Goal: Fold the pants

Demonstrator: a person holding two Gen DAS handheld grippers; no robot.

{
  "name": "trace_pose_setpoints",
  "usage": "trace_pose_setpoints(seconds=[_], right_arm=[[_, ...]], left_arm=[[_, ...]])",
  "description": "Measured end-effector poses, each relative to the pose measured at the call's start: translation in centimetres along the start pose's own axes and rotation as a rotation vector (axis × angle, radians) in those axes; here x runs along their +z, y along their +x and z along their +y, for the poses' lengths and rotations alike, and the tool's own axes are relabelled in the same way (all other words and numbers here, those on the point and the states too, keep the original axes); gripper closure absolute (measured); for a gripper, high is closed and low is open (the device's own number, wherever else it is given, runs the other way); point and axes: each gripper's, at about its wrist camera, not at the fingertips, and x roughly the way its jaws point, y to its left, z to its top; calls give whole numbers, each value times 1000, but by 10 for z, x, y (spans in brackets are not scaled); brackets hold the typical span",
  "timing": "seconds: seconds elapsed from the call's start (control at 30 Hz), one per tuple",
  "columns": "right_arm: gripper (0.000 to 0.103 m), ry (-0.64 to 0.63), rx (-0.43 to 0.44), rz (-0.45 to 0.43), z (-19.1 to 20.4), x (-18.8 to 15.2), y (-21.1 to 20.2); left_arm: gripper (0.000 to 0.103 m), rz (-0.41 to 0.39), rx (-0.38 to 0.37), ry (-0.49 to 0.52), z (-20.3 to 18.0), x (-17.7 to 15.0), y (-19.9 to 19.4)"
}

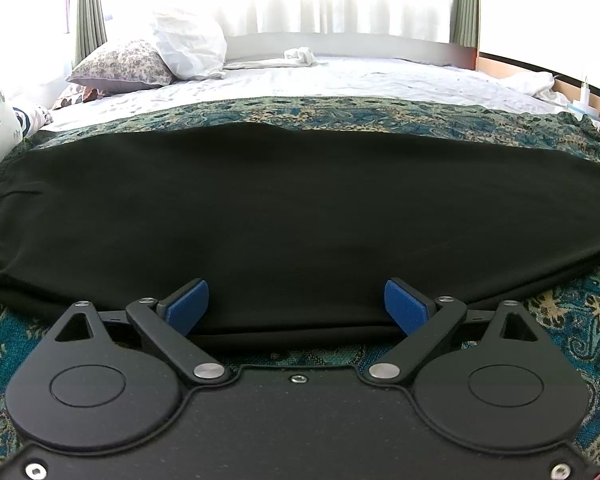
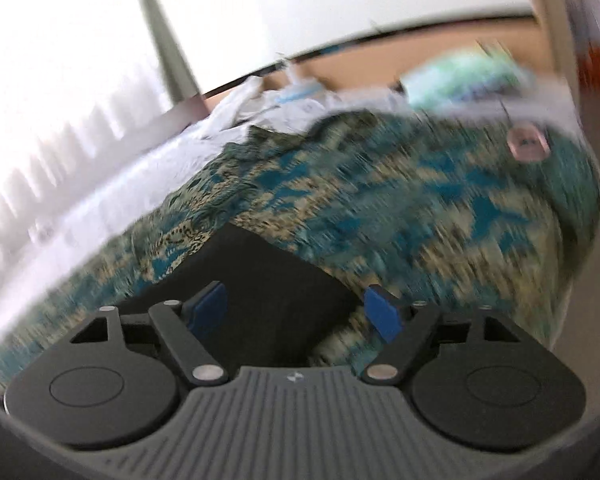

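Pants: black pants lie flat and wide across the patterned blanket on the bed; the near edge is a folded double layer just in front of the left tongs.
Left tongs: the left tongs are released, with both blue pads far apart; they stand over the near edge of the pants and do not press the cloth.
Right tongs: the right tongs are also released, the blue pads apart; one dark end of the pants is between and under them, but no pad pinches it. This view is tilted and blurred.
Blanket: a teal and beige patterned blanket covers the near part of the bed, under the pants and around them.
Sheet: a white sheet covers the bed behind the blanket.
Pillows: a floral pillow and a white pillow are at the far left of the bed, touching each other.
Small cloth: a small white bundle lies at the far edge of the bed.
Window: bright white curtains with green drapes at the sides.
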Motion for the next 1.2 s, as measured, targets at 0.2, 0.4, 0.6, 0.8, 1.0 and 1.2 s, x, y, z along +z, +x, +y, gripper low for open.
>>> trace_pose_setpoints(seconds=[0.2,0.4,0.6,0.8,1.0,1.2], right_arm=[[76,18,5,81,-17,-14,-2],[45,-162,-29,97,19,-19,8],[60,-270,-84,57,46,-24,31],[88,-153,-82,-47,33,-6,23],[83,-75,-156,-58,0,11,26],[59,2,-65,-31,-21,4,5]], left_arm=[[8,0,0,0,0,0,0],[8,0,0,0,-1,0,0],[8,0,0,0,0,0,0],[8,0,0,1,0,0,1],[7,-1,0,0,0,0,1],[7,0,0,1,-1,-1,1]])
